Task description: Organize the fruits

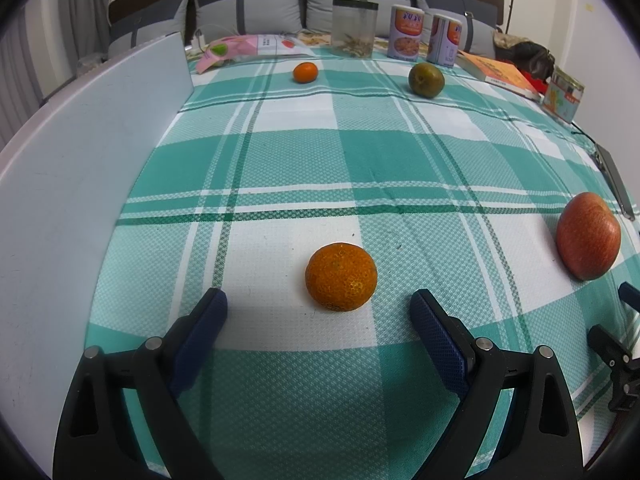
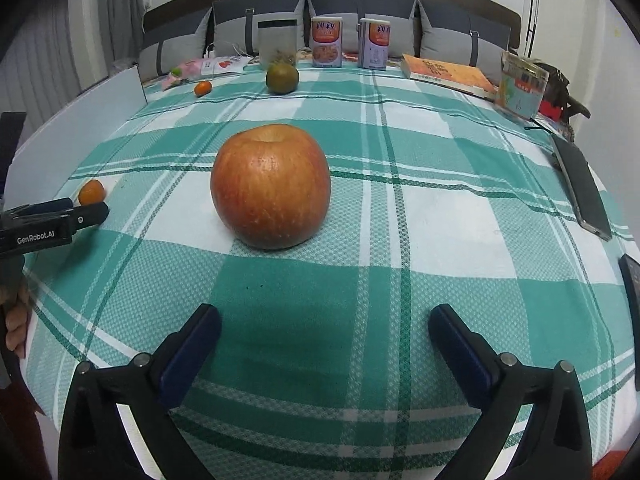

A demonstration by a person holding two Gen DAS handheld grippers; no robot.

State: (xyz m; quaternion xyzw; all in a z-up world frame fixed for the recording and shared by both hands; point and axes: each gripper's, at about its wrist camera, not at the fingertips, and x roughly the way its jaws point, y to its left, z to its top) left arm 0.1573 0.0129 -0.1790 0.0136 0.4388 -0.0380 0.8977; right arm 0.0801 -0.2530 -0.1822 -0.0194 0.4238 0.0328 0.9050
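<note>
A large orange lies on the green checked cloth, just ahead of and between the tips of my left gripper, which is open and touches nothing. A red apple stands upright a short way in front of my right gripper, open with nothing between its fingers. The apple also shows at the right of the left wrist view. Far back lie a small orange and a green citrus. In the right wrist view the left gripper shows at the left, beside the orange.
A white board stands along the left side. At the back are a clear jar, two cans, a pink packet and an orange book. A box and a phone lie at the right.
</note>
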